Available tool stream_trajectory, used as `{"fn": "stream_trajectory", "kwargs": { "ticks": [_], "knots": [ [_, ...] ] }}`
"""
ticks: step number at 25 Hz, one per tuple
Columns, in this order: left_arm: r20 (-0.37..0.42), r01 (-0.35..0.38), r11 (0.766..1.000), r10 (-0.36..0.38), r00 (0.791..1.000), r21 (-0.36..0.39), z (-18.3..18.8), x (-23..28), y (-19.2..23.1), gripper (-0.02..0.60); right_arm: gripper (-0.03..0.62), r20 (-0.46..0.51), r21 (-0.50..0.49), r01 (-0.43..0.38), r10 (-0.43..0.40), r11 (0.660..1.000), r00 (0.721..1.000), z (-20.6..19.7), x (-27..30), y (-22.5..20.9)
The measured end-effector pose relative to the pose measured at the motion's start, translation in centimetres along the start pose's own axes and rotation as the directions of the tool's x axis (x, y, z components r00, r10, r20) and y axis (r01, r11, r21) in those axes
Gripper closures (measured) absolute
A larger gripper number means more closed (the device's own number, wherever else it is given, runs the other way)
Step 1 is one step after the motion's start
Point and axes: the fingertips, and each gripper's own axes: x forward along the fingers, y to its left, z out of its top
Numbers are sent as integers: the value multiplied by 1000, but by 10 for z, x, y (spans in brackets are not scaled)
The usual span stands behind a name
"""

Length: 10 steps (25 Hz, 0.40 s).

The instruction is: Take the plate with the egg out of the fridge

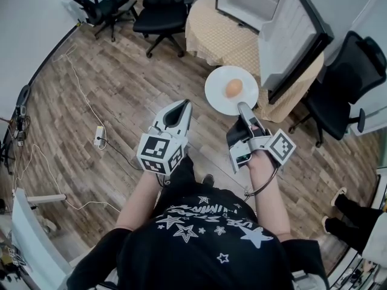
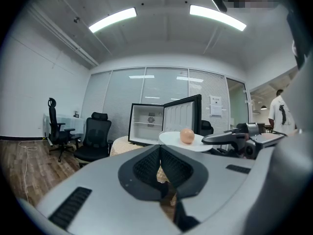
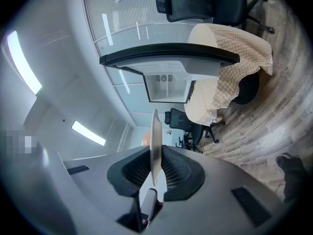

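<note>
The plate [image 1: 219, 96], with the egg [image 1: 234, 88] resting near its middle, is seen already out of the fridge [image 1: 248, 2]. It is held in the air in front of the fridge, just beside the edge of the open door [image 1: 296, 38] and clear of the cloth-covered table [image 1: 221, 38] on which the fridge stands.

The right gripper [image 1: 242, 107] is clamped on the plate's rim at the side farthest from the fridge, so the plate extends from the jaws toward the fridge. Its face is kept level and upward. Being round, the plate has no long axis. The egg's longer axis appears to run roughly toward the fridge, though this cannot be told with certainty.

The left gripper [image 1: 183, 104] is held with its jaws together on nothing. It sits farther from the fridge door than the plate, near the rim but apart from it.

The right hand alone is judged to carry the load. Any coming move is judged to depend on the plate being kept level, so that the egg is not rolled off.
</note>
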Motion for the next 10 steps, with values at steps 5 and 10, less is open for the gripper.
{"fn": "stream_trajectory", "kwargs": {
  "ticks": [5,10],
  "knots": [
    [0,27,1000,-27,1000,-2,1,16,16,574,533,27,-1,4,-4,1000,1000,5,17,-6],
    [-8,50,999,-51,999,-6,1,46,40,574,532,65,-6,16,-15,1000,998,19,45,-16]
  ]
}}
